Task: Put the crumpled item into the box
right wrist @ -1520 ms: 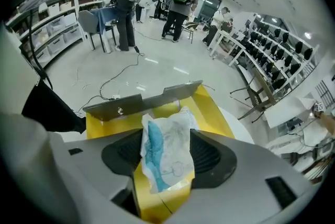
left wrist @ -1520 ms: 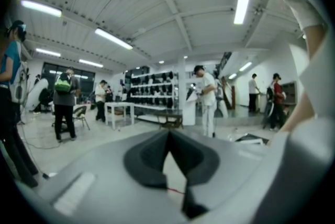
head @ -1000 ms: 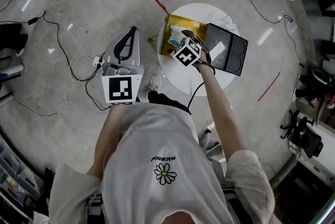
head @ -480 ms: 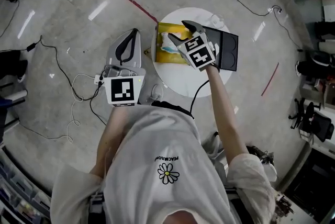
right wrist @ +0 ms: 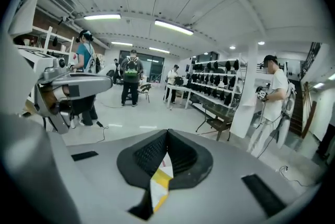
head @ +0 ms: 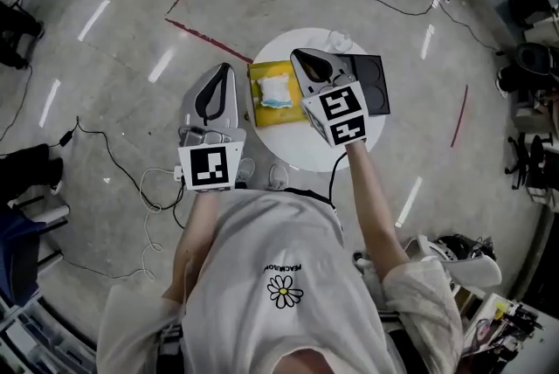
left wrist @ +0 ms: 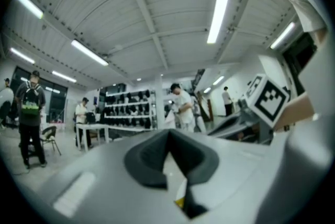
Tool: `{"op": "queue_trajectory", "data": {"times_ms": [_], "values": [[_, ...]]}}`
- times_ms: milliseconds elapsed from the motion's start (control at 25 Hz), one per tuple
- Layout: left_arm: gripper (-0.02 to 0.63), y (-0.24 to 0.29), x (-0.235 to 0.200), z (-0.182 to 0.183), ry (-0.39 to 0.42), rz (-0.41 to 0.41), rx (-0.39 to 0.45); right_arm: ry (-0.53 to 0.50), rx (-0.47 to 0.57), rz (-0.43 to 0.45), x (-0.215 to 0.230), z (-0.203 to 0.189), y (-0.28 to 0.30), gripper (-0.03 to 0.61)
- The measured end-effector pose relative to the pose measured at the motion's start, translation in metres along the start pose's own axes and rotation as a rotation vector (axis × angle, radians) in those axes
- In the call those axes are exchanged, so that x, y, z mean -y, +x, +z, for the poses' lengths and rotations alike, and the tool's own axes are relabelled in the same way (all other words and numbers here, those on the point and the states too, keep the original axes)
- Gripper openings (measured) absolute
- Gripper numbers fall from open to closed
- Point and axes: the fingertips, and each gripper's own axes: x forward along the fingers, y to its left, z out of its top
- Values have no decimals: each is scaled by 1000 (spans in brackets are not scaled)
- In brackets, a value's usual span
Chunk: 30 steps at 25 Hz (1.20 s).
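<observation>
Polished concrete floor (head: 105,66), cables trailing. One round white table (head: 297,152), carrying one black tray (head: 374,88) and one open yellow box (head: 258,112). One crumpled item (head: 273,91), white, lies inside the box, so delivery looks complete. Two tools:
- left tool (head: 226,68): pinched together, empty, held off the table's edge
- right tool (head: 295,55): above the table beside the box, jaws just closed on nothing

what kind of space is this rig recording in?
Probably a big indoor lab or workshop hall: strip lights on a ribbed ceiling, shelves of dark gear, cables trailing across a polished floor, and several people standing about.
</observation>
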Motion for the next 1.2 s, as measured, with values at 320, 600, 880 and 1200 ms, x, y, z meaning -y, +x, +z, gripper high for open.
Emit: {"op": "queue_trajectory", "data": {"times_ms": [320, 600, 880, 1200], "values": [[-2, 5, 22, 26, 44, -74, 66, 77, 132, -156, 1, 18, -57, 0], [-2, 14, 43, 37, 65, -145, 76, 181, 242, -371, 4, 12, -113, 0], [-2, 10, 62, 39, 67, -179, 79, 254, 229, -464, 5, -35, -143, 0], [-2, 9, 78, 34, 75, -219, 71, 293, 197, -497, 6, -52, -152, -1]]}}
